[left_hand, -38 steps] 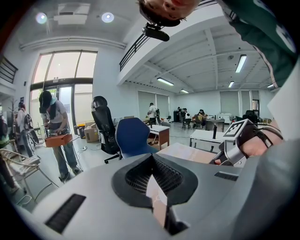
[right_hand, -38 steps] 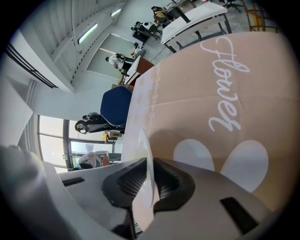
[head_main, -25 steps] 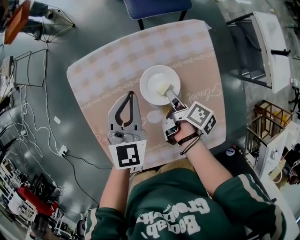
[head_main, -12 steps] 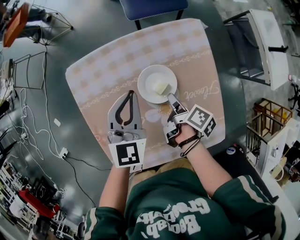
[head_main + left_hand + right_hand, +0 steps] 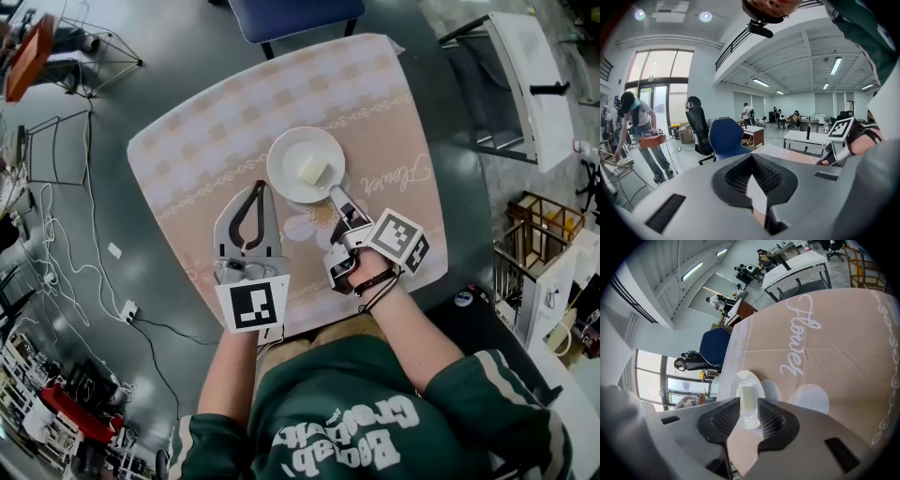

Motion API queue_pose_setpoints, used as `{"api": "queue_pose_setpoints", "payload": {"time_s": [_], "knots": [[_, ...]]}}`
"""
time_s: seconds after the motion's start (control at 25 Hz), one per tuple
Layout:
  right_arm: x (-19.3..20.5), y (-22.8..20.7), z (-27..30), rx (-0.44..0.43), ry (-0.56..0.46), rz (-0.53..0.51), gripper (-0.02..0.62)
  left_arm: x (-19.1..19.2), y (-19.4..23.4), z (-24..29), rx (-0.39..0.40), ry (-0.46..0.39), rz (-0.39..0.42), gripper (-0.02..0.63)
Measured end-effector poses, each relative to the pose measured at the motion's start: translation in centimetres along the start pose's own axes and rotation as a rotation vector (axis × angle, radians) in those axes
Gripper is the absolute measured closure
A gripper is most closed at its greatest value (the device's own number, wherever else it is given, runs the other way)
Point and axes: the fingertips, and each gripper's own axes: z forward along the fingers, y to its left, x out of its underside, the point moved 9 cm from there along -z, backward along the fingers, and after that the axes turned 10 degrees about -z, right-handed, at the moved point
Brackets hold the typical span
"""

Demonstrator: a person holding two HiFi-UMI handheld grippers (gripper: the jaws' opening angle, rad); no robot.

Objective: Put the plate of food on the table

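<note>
**A:** Head view: the white round plate [image 5: 278, 154] with the pale yellow block of food [image 5: 312, 172] sits flat on the cloth-covered table [image 5: 202, 141]. It's mid-table, a bit toward the far side where the blue chair [image 5: 291, 14] stands. Placement looks done to me.

**B:** Right gripper?

**A:** The right gripper [image 5: 335, 194] has just been opening its jaws; they now stand wide apart. In the right gripper view [image 5: 749, 405] the plate [image 5: 760, 386] and the food [image 5: 748, 397] show through the gap, beyond the tips. The pads press on nothing. The tips sit just beside the near rim; can't tell if one touches it.

**B:** Left?

**A:** The left gripper [image 5: 259, 187] is low over the cloth, near the plate's left side but off it. The left gripper view [image 5: 751, 155] shows the jaws together at the tips, nothing in them.

**B:** So the step in hand is clearing off. How?

**A:** My read:
- Keep the right jaws wide.
- Lift slightly first, then back out along the gripper's own line.
- No sideways swing: the plate looks light and would likely slide on the cloth.
- Left one stays put.

**B:** Risk?

**A:** A lower jaw hooking the rim or rucking the cloth. Either could shove the plate or tip the food off.
</note>
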Motion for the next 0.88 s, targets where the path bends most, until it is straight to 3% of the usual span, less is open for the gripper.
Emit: {"api": "queue_pose_setpoints", "payload": {"time_s": [0.36, 0.56, 0.88], "knots": [[-0.5, 0.7, -0.8, -0.056, -0.009, -0.024, 0.476, -0.5, -0.8, -0.1, 0.003, -0.007, -0.002, 0.597], [-1.0, 1.1, -1.2, -0.104, -0.017, -0.059, 0.578, -0.5, -1.2, 0.1, 0.003, 0.002, -0.013, 0.597], [-0.7, 2.9, -1.4, -0.194, -0.023, -0.129, 0.580, -0.9, -0.5, -0.8, -0.005, -0.021, -0.007, 0.597]]}}
